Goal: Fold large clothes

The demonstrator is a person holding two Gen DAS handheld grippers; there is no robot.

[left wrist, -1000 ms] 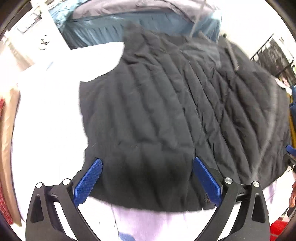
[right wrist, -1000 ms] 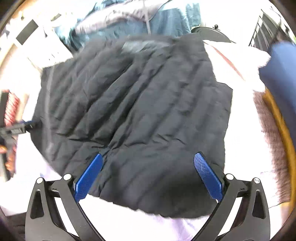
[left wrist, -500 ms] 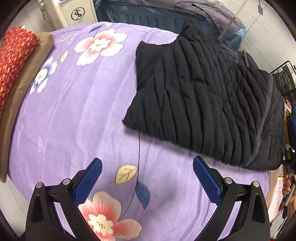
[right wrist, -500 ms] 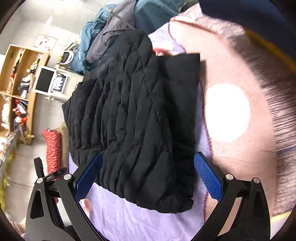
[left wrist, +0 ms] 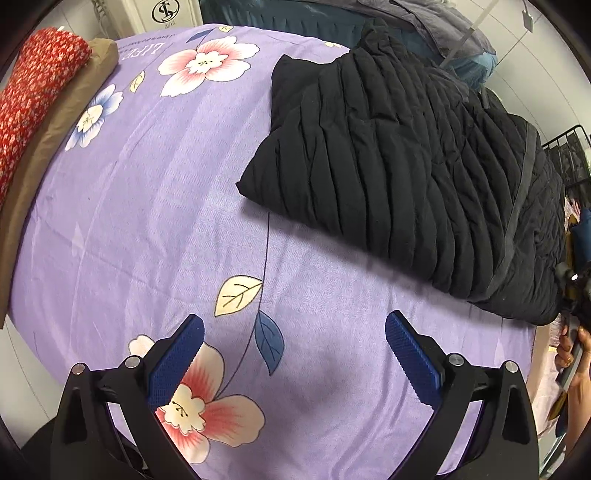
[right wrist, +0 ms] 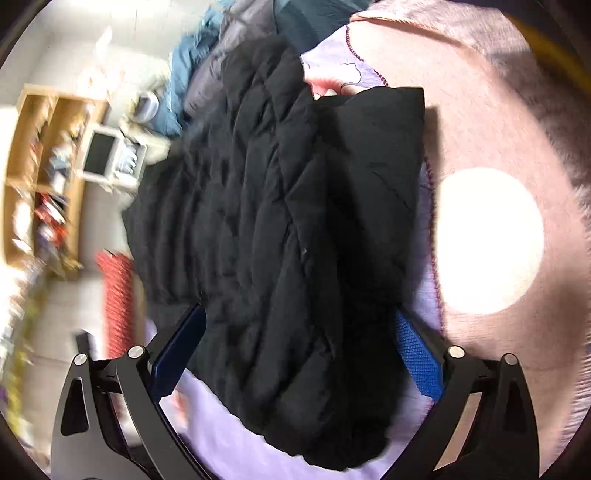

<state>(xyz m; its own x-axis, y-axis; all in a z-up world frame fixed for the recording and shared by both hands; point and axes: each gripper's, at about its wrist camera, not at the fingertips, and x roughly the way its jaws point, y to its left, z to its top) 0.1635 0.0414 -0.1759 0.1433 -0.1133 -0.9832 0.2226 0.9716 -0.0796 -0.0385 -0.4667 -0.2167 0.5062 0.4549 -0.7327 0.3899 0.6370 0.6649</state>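
A black quilted jacket (left wrist: 388, 155) lies folded on the purple flowered bedsheet (left wrist: 147, 203), at the upper right of the left wrist view. My left gripper (left wrist: 293, 321) hangs open over bare sheet, short of the jacket, with nothing between its blue pads. In the right wrist view the jacket (right wrist: 295, 184) fills the middle, blurred. My right gripper (right wrist: 299, 314) sits low over the jacket's near end and its jaws are closing. The fabric bulges between them and hides part of the right pad (right wrist: 417, 354). No firm pinch shows.
A red patterned roll (left wrist: 33, 92) and a brown cushion (left wrist: 74, 107) line the bed's left edge. Blue and grey clothes (left wrist: 424, 22) are heaped at the far end. A pink blanket (right wrist: 517, 110) lies right of the jacket. A wooden shelf (right wrist: 37, 166) stands beyond, and a person's hand (left wrist: 569, 350) shows at the right.
My left gripper has drawn back off the jacket and now stands over bare sheet. My right gripper has sunk and turned toward the jacket's near end, which now bulges between its jaws.
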